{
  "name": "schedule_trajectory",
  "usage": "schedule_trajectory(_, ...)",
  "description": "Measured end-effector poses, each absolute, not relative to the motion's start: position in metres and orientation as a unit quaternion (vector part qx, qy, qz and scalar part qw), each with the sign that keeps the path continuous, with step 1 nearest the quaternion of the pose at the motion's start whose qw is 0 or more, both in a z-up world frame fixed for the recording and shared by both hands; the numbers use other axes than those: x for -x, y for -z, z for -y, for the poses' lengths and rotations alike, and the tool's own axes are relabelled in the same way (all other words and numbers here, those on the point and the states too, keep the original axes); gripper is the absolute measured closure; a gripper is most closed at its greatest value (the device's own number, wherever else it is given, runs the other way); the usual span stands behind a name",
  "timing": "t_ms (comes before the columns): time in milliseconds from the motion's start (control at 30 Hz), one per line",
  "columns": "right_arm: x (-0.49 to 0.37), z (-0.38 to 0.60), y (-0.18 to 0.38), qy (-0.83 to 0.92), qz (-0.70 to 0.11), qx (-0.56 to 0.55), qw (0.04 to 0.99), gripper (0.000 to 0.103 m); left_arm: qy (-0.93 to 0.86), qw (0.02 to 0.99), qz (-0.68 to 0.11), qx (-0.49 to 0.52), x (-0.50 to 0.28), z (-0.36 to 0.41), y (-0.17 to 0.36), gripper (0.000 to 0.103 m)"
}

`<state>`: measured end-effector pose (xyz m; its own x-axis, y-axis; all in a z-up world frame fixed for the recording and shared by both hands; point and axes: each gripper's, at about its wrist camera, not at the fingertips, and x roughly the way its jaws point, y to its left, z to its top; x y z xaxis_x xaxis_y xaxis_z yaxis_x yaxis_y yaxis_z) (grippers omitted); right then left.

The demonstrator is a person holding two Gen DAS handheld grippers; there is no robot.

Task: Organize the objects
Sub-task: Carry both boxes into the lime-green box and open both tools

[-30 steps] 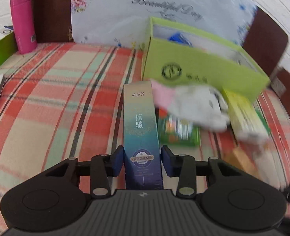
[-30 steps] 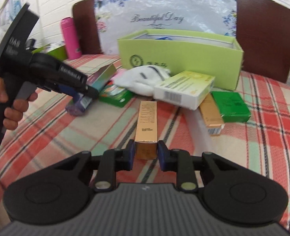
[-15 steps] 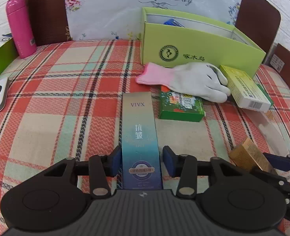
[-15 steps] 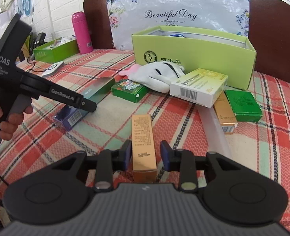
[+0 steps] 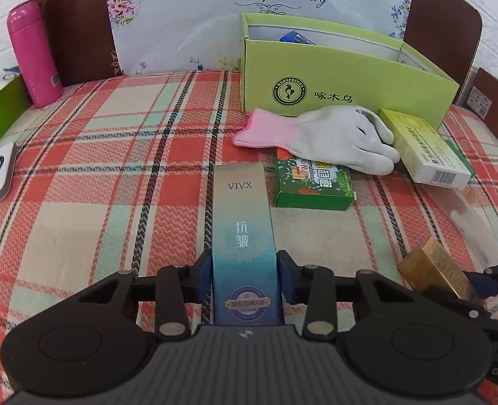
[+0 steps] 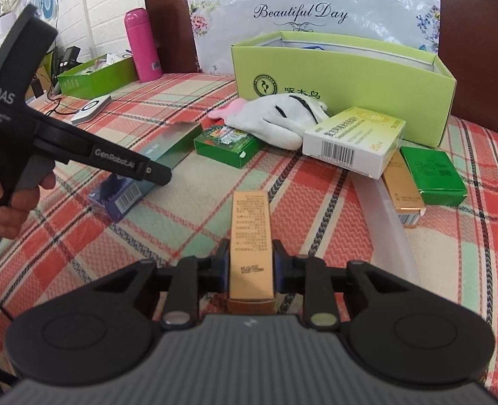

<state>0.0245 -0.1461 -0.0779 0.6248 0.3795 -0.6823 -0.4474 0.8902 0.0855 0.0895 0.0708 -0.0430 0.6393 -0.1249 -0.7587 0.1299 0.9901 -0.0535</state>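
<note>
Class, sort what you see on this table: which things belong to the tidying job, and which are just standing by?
Part of the job:
VIVX box, in left gripper
gold box, in right gripper
open green box
glove
yellow carton

Standing by:
pink flask
floral bag

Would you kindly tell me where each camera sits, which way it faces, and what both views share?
Left wrist: on the left tongs, looking down along them across the table toward the green box; its closing tongs flank a blue carton.
Right wrist: on the right tongs, same heading, shut on a gold carton; a hand holding the left tongs shows at left.
Shared: box, glove, both cartons, pink bottle.
</note>
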Motion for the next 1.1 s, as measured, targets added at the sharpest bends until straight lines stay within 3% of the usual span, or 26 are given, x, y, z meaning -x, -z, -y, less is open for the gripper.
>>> schedule_trajectory(133, -0.026, 0.153, 0.069, -0.244, -0.373, 0.013, 0.895, 0.079, 0.092, 0.905, -0.415, 0.006, -0.08, -0.069, 0.034, 0.061)
schedule_trajectory(500, -0.06, 0.184, 0.002, -0.217, -0.294, -0.019, 0.931, 0.079, 0.164, 0.934, -0.316, 0.004, -0.1, -0.041, -0.046, 0.062)
schedule_trajectory(767, -0.111, 0.203, -0.027, -0.178, -0.252, -0.02, 0.951, 0.079, 0.197, 0.939, -0.282, 0.029, -0.165, -0.005, -0.085, 0.061)
schedule_trajectory(1100, -0.204, 0.227, -0.023, -0.099, -0.226, 0.001, 0.969, 0.079, 0.205, 0.936, -0.283, 0.038, -0.256, 0.047, -0.082, 0.061)
